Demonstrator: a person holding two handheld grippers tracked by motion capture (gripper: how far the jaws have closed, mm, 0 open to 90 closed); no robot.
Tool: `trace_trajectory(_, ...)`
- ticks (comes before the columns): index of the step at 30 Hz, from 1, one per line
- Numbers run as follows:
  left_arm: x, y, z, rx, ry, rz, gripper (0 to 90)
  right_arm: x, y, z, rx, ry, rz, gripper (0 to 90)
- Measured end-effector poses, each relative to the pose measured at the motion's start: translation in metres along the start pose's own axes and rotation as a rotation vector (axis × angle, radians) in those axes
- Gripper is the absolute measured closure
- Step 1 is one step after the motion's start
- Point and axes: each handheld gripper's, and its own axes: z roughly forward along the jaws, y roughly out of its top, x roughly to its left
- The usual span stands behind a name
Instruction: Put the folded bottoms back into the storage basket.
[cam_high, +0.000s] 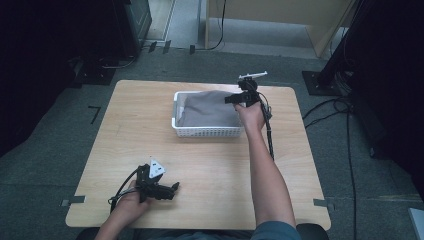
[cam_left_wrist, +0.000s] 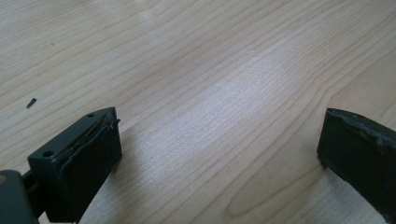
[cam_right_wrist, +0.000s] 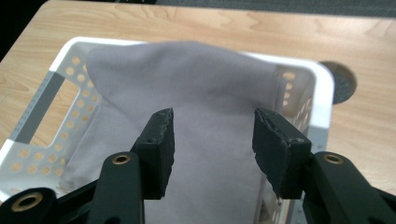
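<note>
High view: right gripper (cam_high: 235, 100) over the basket (cam_high: 207, 132).
Its jaws stand partly apart above the grey cloth (cam_right_wrist: 201, 93), gripping nothing; left gripper (cam_high: 172, 189), well short of the basket, gapes empty.

Light wooden table (cam_high: 210, 155) with rounded corners, a round grommet hole (cam_right_wrist: 343, 84) near its edge, grey carpeted floor (cam_high: 360, 165) around it, black cables (cam_high: 330, 107) trailing past the right edge, tape marks (cam_high: 72, 201) by the near corners

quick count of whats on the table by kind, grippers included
grey cloth: 1
white basket: 1
grippers: 2, the left gripper and the right gripper
total: 4
</note>
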Motion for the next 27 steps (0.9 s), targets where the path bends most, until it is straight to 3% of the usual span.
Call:
trace_trajectory(5,0.000,0.000,0.000,0.000,0.000,0.000,0.0,0.002,0.005,0.002,-0.008,0.006,-0.014,55.3)
trace_trajectory(8,0.000,0.000,0.000,0.004,0.000,0.003,0.0,0.002,0.000,0.014,-0.010,0.003,-0.018,53.7)
trace_trajectory(14,0.000,0.000,-0.001,0.005,0.000,0.003,0.0,0.006,-0.003,0.039,-0.012,0.009,-0.029,58.8)
trace_trajectory(18,0.000,0.000,-0.001,0.005,-0.001,0.002,0.0,0.007,-0.004,0.055,-0.045,0.002,-0.047,48.8)
trace_trajectory(21,0.000,0.000,-0.001,0.005,0.000,0.003,0.0,0.008,-0.003,0.068,0.003,-0.007,-0.048,42.1)
trace_trajectory(23,0.000,0.000,-0.001,0.005,0.000,0.003,0.0,0.010,-0.003,0.072,0.003,-0.010,-0.059,39.0)
trace_trajectory(27,0.000,0.000,-0.001,0.005,0.000,0.003,0.0,0.015,-0.001,0.083,0.037,-0.061,-0.088,36.2)
